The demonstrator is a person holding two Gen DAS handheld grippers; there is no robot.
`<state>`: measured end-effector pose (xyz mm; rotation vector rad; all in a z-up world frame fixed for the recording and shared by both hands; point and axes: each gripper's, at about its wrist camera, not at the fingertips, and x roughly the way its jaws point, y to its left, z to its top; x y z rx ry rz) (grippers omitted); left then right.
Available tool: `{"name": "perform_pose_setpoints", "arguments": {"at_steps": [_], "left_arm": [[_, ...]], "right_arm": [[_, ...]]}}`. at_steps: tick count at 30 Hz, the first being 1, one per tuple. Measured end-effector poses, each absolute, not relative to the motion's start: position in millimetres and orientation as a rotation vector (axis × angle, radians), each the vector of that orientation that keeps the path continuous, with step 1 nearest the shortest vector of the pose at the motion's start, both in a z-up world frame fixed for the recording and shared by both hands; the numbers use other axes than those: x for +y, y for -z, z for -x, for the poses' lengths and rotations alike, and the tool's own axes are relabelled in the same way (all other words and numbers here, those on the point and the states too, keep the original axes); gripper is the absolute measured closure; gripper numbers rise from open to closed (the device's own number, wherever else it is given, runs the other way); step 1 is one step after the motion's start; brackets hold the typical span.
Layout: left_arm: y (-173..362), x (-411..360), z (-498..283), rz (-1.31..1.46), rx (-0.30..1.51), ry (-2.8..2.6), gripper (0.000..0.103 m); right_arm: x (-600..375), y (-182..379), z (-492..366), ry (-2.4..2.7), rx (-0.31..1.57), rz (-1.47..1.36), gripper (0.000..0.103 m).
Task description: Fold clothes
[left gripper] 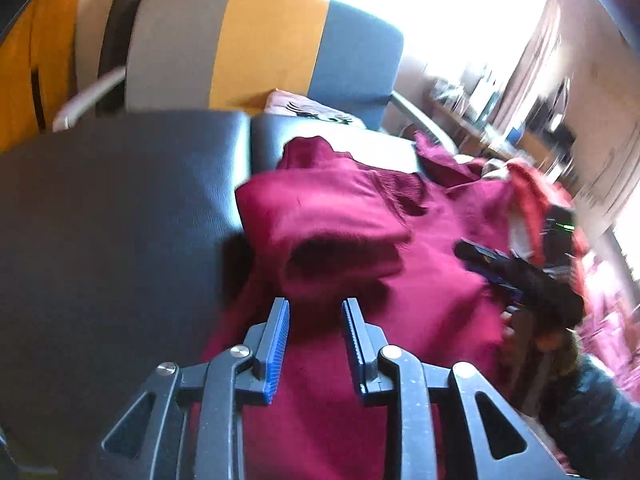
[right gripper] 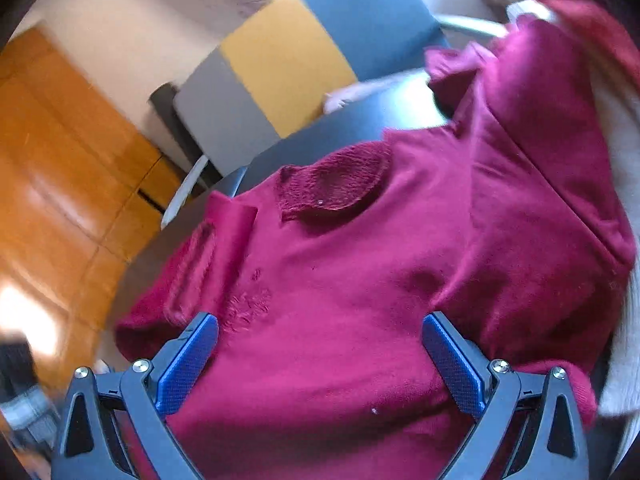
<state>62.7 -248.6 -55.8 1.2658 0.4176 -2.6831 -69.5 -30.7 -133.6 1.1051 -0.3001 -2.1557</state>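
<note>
A maroon polo shirt [left gripper: 360, 232] lies rumpled on a dark padded surface [left gripper: 120, 220], with one side folded over itself. My left gripper [left gripper: 316, 308] hovers just above its near part, jaws partly open and empty. My right gripper [right gripper: 320, 328] is wide open above the shirt's chest [right gripper: 340, 280], near the collar [right gripper: 336, 184] and an embroidered logo. The right gripper also shows in the left wrist view [left gripper: 492, 260] at the shirt's right side.
A chair [left gripper: 264, 48] with grey, yellow and blue back panels stands behind the padded surface, with a pale folded garment [left gripper: 308, 108] on its seat. An orange wooden cabinet [right gripper: 60, 160] is at the left. Cluttered shelves [left gripper: 500, 120] are at the far right.
</note>
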Motion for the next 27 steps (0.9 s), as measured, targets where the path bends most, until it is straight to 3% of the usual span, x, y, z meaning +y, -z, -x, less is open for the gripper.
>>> {"name": "perform_pose_setpoints", "arguments": {"at_steps": [7,14,22,27], "left_arm": [[72.5,-266.5,-27.9,-1.327,0.320,2.575,0.075],[69.5,-294.2,-25.3,-1.298,0.491,2.596,0.074],[82.9,-311.1,-15.8,-1.339,0.484,2.559,0.074],[80.1,-336.6,-32.0,-1.268,0.616,2.578,0.074]], "right_arm": [[-12.2,144.2,67.0,2.107,-0.359,-1.013,0.000],[-10.8,147.7,60.1,2.097,-0.367,-0.983,0.000],[-17.7,149.3,63.6,2.098,-0.367,-0.979,0.000],[-10.3,147.1,60.5,2.100,-0.369,-0.978,0.000]]}}
